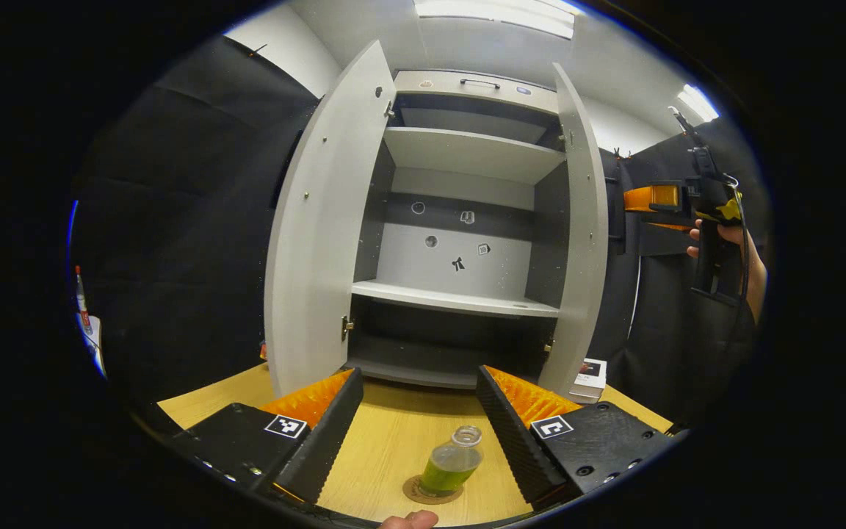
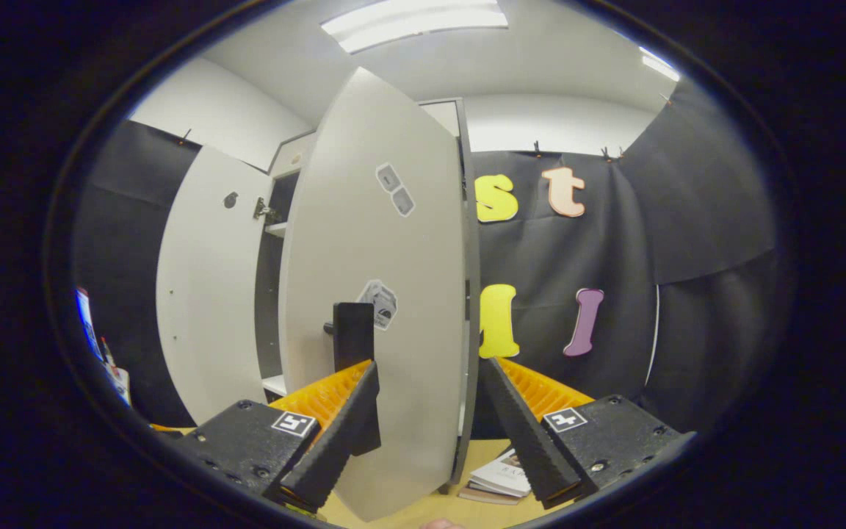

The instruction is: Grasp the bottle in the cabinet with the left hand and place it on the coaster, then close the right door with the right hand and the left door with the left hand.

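A small clear bottle (image 1: pixel 451 461) holding green liquid stands upright on a round brown coaster (image 1: pixel 423 494) on the wooden table. My left gripper (image 1: pixel 419 373) is open above and behind it, one finger to each side, touching nothing. The grey cabinet (image 1: pixel 467 220) stands with both doors swung out: the left door (image 1: pixel 327 220) and the right door (image 1: pixel 581 242). My right gripper (image 2: pixel 429 367) is open, facing the outer face of the right door (image 2: pixel 393 294) close to the door's black handle (image 2: pixel 353 334). In the left gripper view that right gripper (image 1: pixel 654 198) hangs beside the right door in a hand.
The cabinet shelves (image 1: pixel 460 297) hold nothing. A small white box (image 1: pixel 590 373) sits on the table (image 1: pixel 393 433) by the right door's foot. Booklets (image 2: pixel 504 476) lie on the table below the right gripper. The left door (image 2: pixel 203 294) stands open farther off. Black cloth walls surround the booth.
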Demonstrator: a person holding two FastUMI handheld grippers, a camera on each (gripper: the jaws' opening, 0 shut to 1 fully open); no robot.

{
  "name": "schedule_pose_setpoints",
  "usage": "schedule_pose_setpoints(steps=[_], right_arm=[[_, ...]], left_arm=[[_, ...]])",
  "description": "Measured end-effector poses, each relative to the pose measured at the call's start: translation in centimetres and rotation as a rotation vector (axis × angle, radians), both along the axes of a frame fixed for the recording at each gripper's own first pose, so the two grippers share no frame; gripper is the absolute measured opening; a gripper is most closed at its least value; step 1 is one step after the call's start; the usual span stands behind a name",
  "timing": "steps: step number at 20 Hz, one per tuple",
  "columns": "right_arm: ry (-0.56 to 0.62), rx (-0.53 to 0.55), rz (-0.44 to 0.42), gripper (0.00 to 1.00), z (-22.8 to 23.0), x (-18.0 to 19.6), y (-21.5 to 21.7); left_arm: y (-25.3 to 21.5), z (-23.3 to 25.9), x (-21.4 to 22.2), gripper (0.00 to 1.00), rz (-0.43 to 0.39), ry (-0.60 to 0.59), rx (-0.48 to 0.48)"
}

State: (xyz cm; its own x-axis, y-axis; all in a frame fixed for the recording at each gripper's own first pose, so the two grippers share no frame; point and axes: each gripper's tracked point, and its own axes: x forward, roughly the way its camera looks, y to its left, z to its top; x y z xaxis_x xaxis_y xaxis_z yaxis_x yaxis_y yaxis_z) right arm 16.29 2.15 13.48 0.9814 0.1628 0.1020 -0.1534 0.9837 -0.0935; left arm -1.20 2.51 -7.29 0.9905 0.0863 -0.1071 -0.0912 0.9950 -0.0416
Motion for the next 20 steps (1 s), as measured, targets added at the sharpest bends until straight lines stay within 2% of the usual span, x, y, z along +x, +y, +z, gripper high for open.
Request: schedule_pose_setpoints(steps=[5, 6, 7, 10, 13, 14, 15, 16, 20], right_arm=[[0.006, -0.003, 0.06, 0.98, -0.5, 1.8, 4.0], [0.011, 0.0, 0.077, 0.93, -0.7, 2.3, 5.0], [0.018, -0.001, 0.09, 0.98, -0.9, 2.8, 5.8], [0.026, -0.005, 0.105, 0.98, -1.2, 3.7, 7.3], [0.015, -0.016, 0.12, 0.98, -1.0, 3.4, 8.1], [0.01, -0.021, 0.124, 0.93, -0.8, 3.1, 8.3], [0.007, -0.026, 0.126, 0.93, -0.7, 2.9, 8.3], [0.004, -0.029, 0.127, 0.98, -0.6, 2.6, 8.4], [-0.014, -0.029, 0.117, 0.98, -0.9, 0.3, 7.4]], left_arm=[[2.1, 0.3, -0.2, 0.95, 0.024, -0.012, 0.016], [2.5, 0.4, -0.2, 0.95, 0.031, -0.016, 0.017], [2.7, 0.6, -0.1, 0.95, 0.038, -0.017, 0.017], [3.9, 0.4, -0.6, 0.95, 0.062, -0.011, 0.012], [4.9, 0.3, -1.0, 0.95, 0.089, -0.001, 0.011], [5.0, 0.2, -1.2, 0.95, 0.096, 0.001, 0.008], [5.2, 0.2, -1.3, 0.95, 0.101, 0.003, 0.007], [5.3, 0.2, -1.3, 0.95, 0.103, 0.003, 0.007], [4.7, 0.6, -1.4, 0.95, 0.09, 0.001, 0.021]])
